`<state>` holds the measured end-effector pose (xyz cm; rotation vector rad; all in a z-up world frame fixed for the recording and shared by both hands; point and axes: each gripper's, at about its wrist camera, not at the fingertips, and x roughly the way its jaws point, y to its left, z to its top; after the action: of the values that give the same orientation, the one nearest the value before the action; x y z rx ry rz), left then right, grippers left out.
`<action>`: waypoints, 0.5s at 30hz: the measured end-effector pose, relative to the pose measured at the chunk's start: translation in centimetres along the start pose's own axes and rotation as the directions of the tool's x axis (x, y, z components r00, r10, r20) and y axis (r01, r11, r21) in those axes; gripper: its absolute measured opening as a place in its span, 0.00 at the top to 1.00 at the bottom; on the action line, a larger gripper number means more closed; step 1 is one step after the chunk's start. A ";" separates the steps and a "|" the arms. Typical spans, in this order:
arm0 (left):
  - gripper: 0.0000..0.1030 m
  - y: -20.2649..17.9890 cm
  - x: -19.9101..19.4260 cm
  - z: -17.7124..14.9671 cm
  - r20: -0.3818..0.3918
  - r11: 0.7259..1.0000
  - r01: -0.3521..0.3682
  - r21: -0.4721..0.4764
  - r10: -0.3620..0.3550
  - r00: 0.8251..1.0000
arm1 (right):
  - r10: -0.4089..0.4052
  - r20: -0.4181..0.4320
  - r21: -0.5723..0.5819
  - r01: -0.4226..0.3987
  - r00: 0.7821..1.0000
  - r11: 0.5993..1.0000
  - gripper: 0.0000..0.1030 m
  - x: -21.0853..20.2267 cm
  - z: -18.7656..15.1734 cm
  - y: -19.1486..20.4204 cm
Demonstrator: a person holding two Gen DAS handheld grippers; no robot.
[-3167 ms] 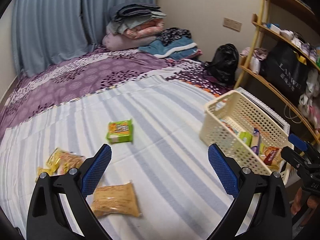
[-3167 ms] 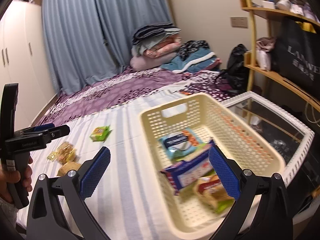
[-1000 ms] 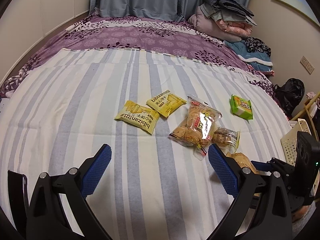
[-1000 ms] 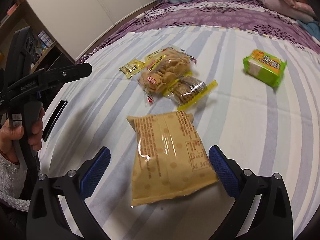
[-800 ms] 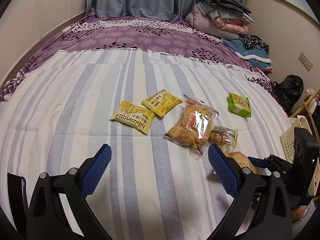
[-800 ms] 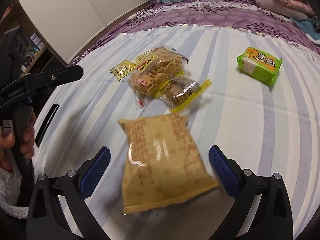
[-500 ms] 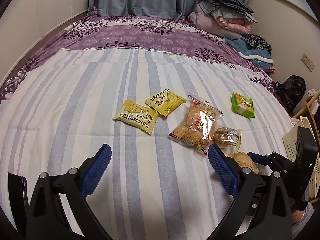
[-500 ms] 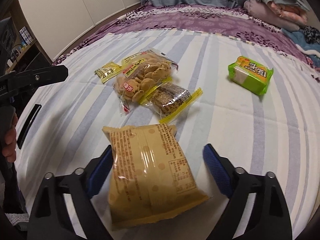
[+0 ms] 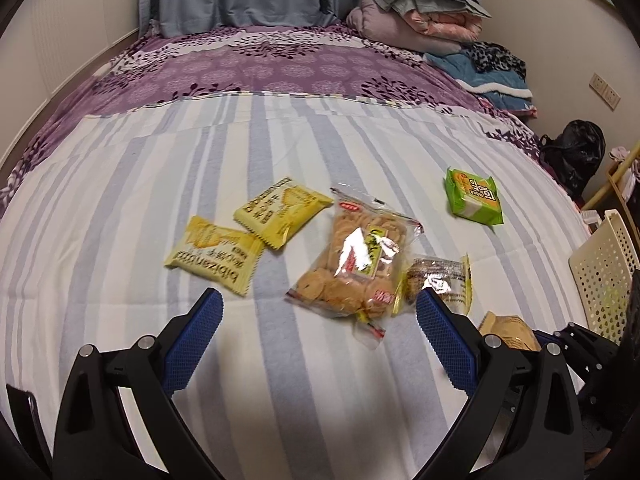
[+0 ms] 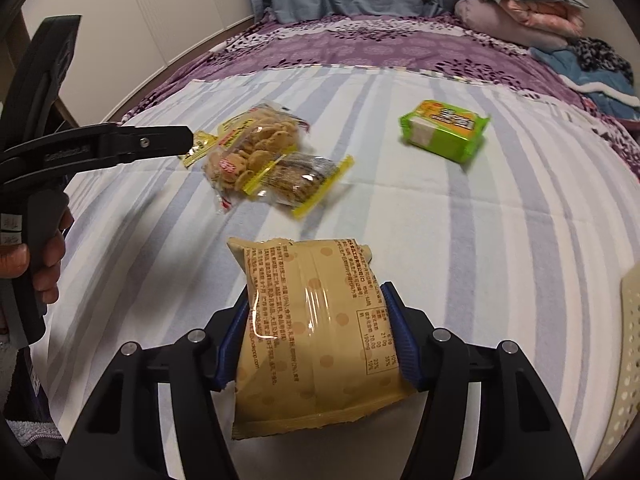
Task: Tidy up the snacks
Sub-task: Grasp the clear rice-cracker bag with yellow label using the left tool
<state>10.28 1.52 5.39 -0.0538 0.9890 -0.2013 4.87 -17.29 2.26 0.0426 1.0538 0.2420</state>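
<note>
Tan snack bag flanked by closing right gripper pads, contact hard to judge. Left gripper spread, nothing held. Basket cut off at edge.

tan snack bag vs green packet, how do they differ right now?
The tan snack bag sits between the closing jaws of the right gripper, pads against its sides; the green packet lies free on the striped sheet. The tan bag is a flat pillow pouch, the green packet blockier. Both are sealed.
</note>
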 end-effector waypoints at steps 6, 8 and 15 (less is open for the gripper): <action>0.04 -2.0 2.7 1.0 -0.024 0.998 0.040 0.041 -0.039 0.999 | -0.015 0.010 0.020 0.015 1.000 1.000 0.40 -0.3 -0.5 -0.8; 0.04 -2.5 3.7 1.2 -0.030 0.998 0.039 0.055 -0.037 0.999 | -0.017 0.009 0.021 0.016 1.000 1.000 0.40 -0.3 -0.6 -0.8; 0.25 -2.8 6.4 1.7 -0.044 0.995 0.061 0.081 -0.057 0.997 | -0.019 0.011 0.022 0.018 1.000 1.000 0.40 -0.2 -0.6 -0.6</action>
<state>14.71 -2.51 1.43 -0.0035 1.0207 -0.2981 4.35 -17.97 2.05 0.0535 1.0452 0.2136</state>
